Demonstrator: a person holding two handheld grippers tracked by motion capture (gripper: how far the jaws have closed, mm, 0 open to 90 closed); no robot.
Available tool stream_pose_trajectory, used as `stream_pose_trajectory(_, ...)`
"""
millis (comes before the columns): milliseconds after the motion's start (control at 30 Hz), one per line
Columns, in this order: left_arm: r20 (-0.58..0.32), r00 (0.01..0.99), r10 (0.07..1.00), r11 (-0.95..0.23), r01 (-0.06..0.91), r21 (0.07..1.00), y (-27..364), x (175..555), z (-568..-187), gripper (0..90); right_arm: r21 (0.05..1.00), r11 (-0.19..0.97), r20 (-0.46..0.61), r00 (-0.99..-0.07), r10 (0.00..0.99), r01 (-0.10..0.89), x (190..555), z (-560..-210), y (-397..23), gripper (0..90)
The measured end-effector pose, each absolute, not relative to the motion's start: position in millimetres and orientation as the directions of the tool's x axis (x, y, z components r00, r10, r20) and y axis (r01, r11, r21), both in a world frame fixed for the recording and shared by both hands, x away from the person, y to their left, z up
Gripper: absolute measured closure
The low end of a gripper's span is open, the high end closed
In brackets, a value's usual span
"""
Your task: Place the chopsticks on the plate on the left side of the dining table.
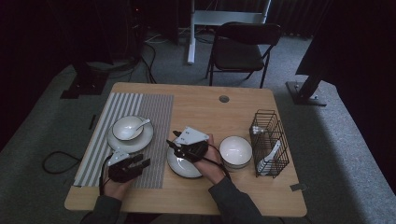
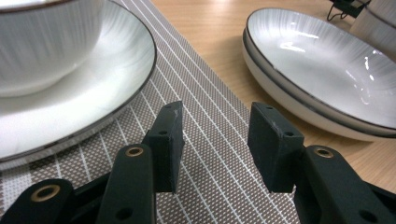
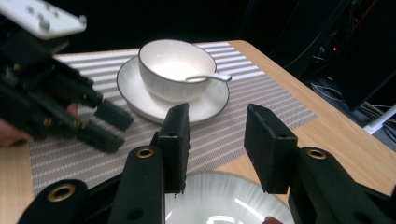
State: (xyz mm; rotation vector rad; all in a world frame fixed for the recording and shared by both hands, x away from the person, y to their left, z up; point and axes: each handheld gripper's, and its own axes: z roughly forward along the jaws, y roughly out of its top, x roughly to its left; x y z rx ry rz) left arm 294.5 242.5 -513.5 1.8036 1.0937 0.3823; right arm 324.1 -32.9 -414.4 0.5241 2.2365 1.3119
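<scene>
**A:** High view first: your right tool [image 1: 180,143] sits over the near-left part of the empty plate [image 1: 183,168], a white shallow dish with a thin dark rim, lying on bare counter [image 1: 205,105] just right of the striped placemat [image 1: 154,116]. Jaws look spread, nothing in them. Your left tool [image 1: 140,162] is parked low on the placemat, just below the plate with the bowl [image 1: 127,128] and spoon [image 1: 142,125] on it.

**B:** And the loose white bowl [image 1: 235,150]?

**A:** Just right of the empty plate, with the wire basket [image 1: 271,140] beyond it.

**B:** Left gripper view?

**A:** Your left tool [image 2: 215,135] is released, pads apart over the placemat [image 2: 219,154] with only the weave between them. The empty plate [image 2: 327,70] is up to the right on the wood, not touching the tool. It's glossy, with fine radial ribbing and a dark edge line. The bowl on its plate [image 2: 107,65] is up to the left.

**B:** Right gripper view?

**A:** Your right tool [image 3: 217,140] is open too, empty gap. The empty plate [image 3: 219,200] is right under the jaws, at the bottom of the picture. Past them sits the bowl [image 3: 170,65] with the spoon [image 3: 208,77], and your left tool [image 3: 100,123] is off to the left.

**B:** Any logos or writing?

**A:** None I can read on the dishes or tools.
</scene>
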Motion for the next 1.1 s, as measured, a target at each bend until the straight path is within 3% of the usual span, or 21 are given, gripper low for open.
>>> stream_pose_trajectory(1100, -0.111, 0.720, 0.685, -0.233, 0.362, 0.903, 185.7, 320.8, -455.5, 56.5, 0.840, 0.504, -0.180, -0.772, 0.610, 0.202, 262.4, -474.6, -121.7, 59.2)
